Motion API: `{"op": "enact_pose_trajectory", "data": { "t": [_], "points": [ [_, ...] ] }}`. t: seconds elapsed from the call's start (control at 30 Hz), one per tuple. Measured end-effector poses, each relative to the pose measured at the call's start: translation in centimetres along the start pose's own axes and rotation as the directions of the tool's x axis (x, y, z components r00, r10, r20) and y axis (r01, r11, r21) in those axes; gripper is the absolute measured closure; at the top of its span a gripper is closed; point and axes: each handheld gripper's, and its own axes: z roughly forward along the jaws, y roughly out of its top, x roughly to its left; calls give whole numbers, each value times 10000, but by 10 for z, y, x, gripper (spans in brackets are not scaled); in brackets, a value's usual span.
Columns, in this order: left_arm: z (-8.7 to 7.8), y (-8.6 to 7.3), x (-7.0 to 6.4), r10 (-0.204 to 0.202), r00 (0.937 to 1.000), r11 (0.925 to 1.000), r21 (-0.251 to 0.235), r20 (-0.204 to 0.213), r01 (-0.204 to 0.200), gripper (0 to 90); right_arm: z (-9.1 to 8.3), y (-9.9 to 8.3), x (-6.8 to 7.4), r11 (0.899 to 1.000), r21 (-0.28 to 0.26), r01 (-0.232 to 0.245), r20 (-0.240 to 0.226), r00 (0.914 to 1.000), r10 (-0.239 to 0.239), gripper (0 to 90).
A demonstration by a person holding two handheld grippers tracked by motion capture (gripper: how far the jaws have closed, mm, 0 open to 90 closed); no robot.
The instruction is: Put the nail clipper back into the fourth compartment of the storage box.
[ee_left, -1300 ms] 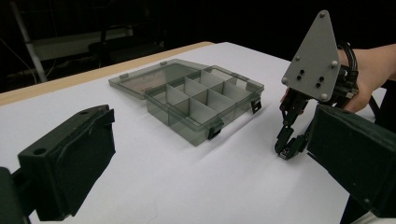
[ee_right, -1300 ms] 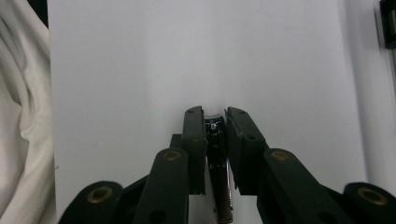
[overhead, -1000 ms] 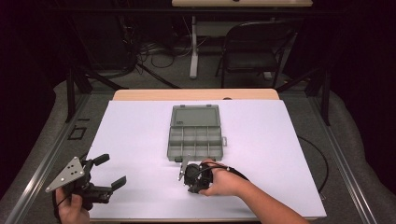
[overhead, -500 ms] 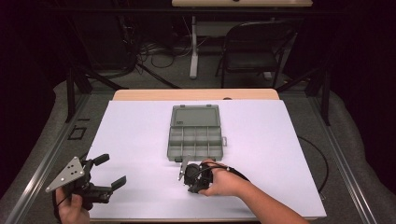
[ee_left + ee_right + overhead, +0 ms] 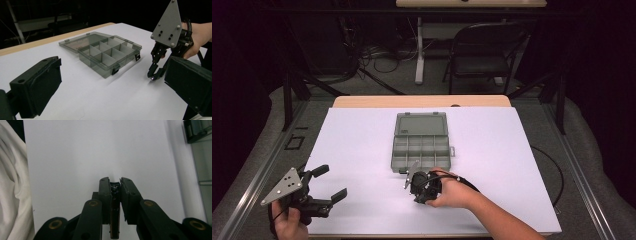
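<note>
A grey divided organizer box (image 5: 420,149) sits open near the middle of the white table cover (image 5: 362,130), its clear lid (image 5: 421,124) laid flat behind it; a folding chair (image 5: 484,55) stands well beyond the table's far edge. Nothing lies between the box and either gripper. The compartments look empty (the tinted walls make it hard to be sure), and no readable writing shows. Just in front of the box's near edge, the right gripper (image 5: 418,186) points down at the cover, its jaws pinched nearly together on a small dark object (image 5: 115,188). Well to the left of the box, the left gripper (image 5: 329,184) has its jaws spread wide, holding nothing.
</note>
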Motion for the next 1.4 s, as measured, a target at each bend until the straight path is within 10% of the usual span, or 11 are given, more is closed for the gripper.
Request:
{"op": "enact_pose_trajectory", "data": {
  "t": [1.4],
  "points": [
    [-1,0,0,12,10000,10000,23,-54,-12,7,-69,16,-25,9952,-525,-828,1220,9886,886,794]
  ]
}}
